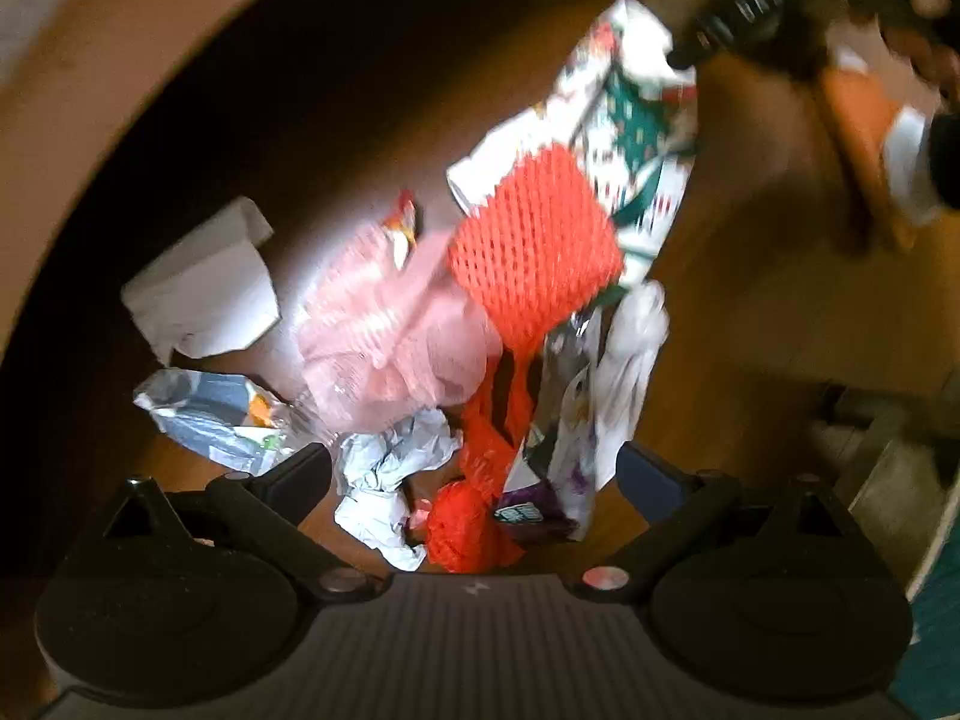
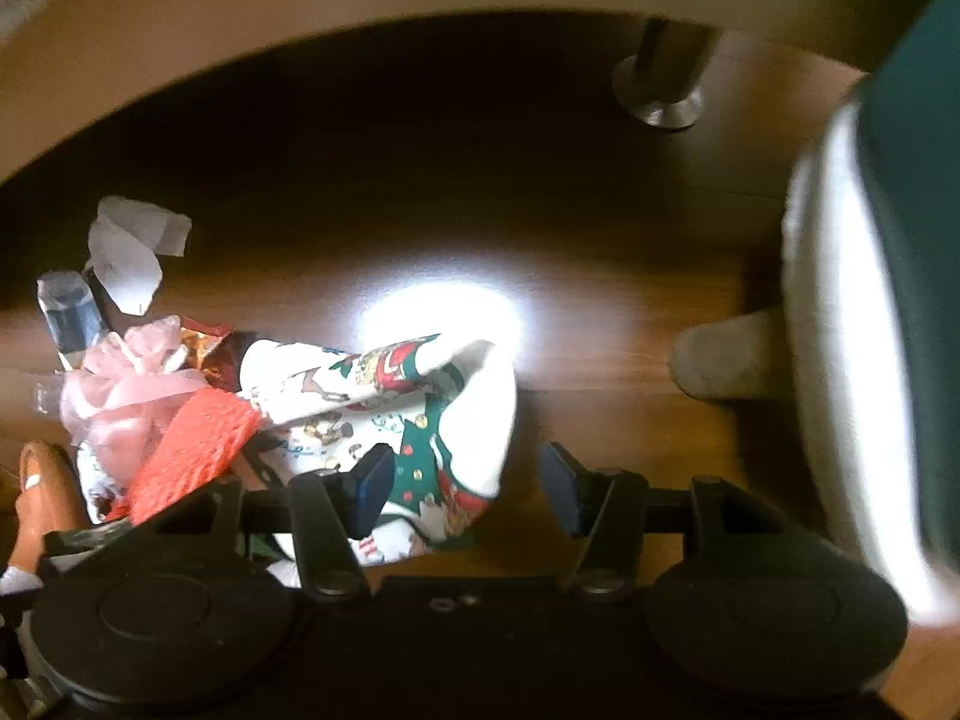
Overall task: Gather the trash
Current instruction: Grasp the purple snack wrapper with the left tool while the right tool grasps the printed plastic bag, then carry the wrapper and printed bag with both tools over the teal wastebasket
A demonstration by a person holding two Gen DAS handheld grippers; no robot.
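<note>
Left wrist view: 2 grippers hanging wide open above a trash pile on a wooden floor.

Going left to right, a white paper scrap [image 1: 204, 294], pink foam netting [image 1: 384, 330], an orange foam net [image 1: 534, 240] and a Christmas-print wrapper [image 1: 636, 138] are lying heaped together. The left gripper [image 1: 474, 468] is pointing down over crumpled paper [image 1: 384, 480], jaws apart, holding nothing. The right gripper [image 2: 465, 480] is standing open over the wrapper's edge, also empty. Everything looks light, soft and crushable; pinching a raised fold should probably work best.

A net sleeve [image 1: 534, 240] lies on the trash heap [image 1: 384, 330], apparently overlapping printed paper [image 1: 636, 132].
</note>
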